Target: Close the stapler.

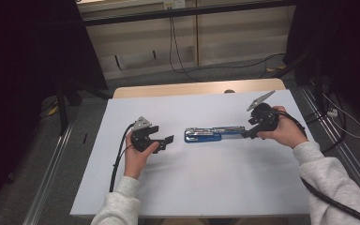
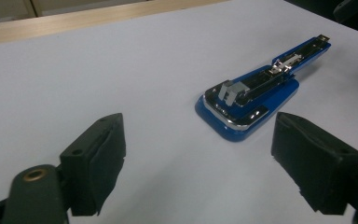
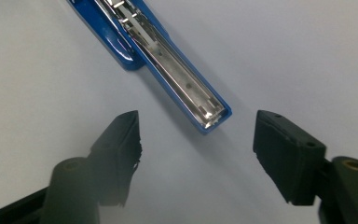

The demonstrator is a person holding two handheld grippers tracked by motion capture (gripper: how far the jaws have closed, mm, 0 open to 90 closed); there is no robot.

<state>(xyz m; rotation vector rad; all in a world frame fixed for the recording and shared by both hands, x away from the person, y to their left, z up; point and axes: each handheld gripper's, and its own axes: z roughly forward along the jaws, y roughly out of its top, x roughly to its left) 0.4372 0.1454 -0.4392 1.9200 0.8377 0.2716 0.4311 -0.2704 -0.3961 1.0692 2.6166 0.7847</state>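
A blue stapler (image 1: pixel 213 134) lies swung fully open along the white table (image 1: pixel 197 187), its metal staple channel facing up. The left gripper view shows the stapler's (image 2: pixel 254 88) wide base end just ahead of the jaws. My left gripper (image 1: pixel 165 143) is open, a short way left of the stapler and apart from it. My right gripper (image 1: pixel 244 134) is open at the stapler's right end. In the right gripper view the tip of the staple channel (image 3: pixel 209 116) sits just ahead of the gap between the two black pads (image 3: pixel 286 151), touching neither.
A wooden strip (image 1: pixel 187 88) runs along the table's far edge. Cables (image 1: pixel 178 56) lie on the grey floor beyond it. Dark curtains stand at both sides. A metal rail (image 1: pixel 51 164) runs along the floor at the left.
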